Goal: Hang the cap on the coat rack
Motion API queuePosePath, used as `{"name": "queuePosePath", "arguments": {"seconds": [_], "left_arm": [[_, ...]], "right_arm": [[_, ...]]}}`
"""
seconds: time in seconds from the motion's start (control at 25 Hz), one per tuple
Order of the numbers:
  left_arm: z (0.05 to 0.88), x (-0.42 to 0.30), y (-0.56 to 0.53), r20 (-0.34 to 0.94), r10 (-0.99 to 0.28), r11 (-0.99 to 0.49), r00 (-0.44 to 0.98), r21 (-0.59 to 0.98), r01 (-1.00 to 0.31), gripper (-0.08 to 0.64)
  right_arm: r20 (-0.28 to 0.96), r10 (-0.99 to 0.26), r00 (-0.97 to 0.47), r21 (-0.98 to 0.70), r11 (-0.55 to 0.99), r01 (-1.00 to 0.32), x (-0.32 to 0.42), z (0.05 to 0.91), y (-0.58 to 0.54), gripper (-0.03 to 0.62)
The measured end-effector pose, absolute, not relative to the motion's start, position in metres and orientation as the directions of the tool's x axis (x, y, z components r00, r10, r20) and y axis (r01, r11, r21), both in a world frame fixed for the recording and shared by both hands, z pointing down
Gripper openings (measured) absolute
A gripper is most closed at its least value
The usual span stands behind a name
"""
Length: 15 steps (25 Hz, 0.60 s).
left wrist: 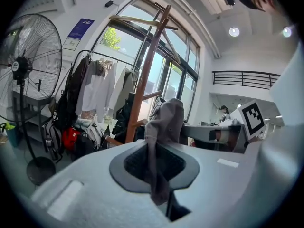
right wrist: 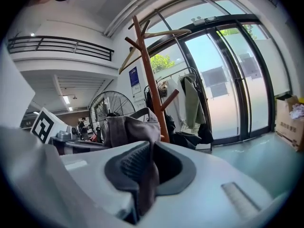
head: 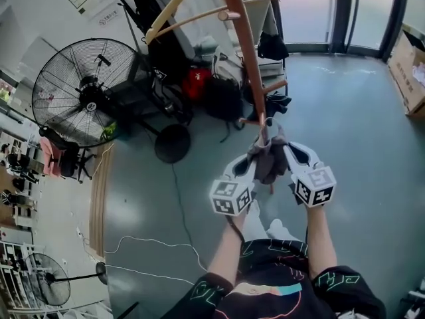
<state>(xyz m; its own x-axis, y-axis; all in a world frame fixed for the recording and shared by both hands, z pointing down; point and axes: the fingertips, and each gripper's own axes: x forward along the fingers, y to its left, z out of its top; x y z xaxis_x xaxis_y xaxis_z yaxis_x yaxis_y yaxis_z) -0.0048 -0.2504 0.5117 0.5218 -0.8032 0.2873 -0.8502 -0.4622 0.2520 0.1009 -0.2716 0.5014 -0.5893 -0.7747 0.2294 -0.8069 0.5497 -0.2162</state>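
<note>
A grey cap (head: 269,159) hangs between my two grippers in the head view, just in front of the wooden coat rack (head: 243,32). My left gripper (head: 250,167) is shut on the cap's left edge, and my right gripper (head: 289,157) is shut on its right edge. In the left gripper view the cap (left wrist: 164,127) rises from the closed jaws, with the coat rack (left wrist: 146,72) standing behind it. The right gripper view shows the cap (right wrist: 130,132) pinched in the jaws and the coat rack (right wrist: 151,75) just beyond. A short lower peg (head: 273,88) of the rack sticks out above the cap.
A large black floor fan (head: 83,92) stands at left. Bags and backpacks (head: 214,95) are piled round the rack's base under a clothes rail with hanging garments (left wrist: 102,87). A cable (head: 174,244) lies on the floor. A cardboard box (head: 410,68) sits at right by the glass doors (right wrist: 228,84).
</note>
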Motion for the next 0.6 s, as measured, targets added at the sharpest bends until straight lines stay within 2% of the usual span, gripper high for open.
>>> {"name": "queuePosePath", "arguments": {"seconds": [0.24, 0.6], "left_arm": [[0.529, -0.023, -0.273, 0.321, -0.797, -0.429, 0.512, 0.297, -0.853, 0.034], [0.573, -0.026, -0.298, 0.410, -0.724, -0.436, 0.554, 0.350, -0.829, 0.035]], "right_arm": [[0.284, -0.750, -0.597, -0.216, 0.557, -0.802, 0.080, 0.514, -0.292, 0.034], [0.383, -0.741, -0.552, -0.269, 0.482, -0.834, 0.076, 0.558, -0.318, 0.034]]}}
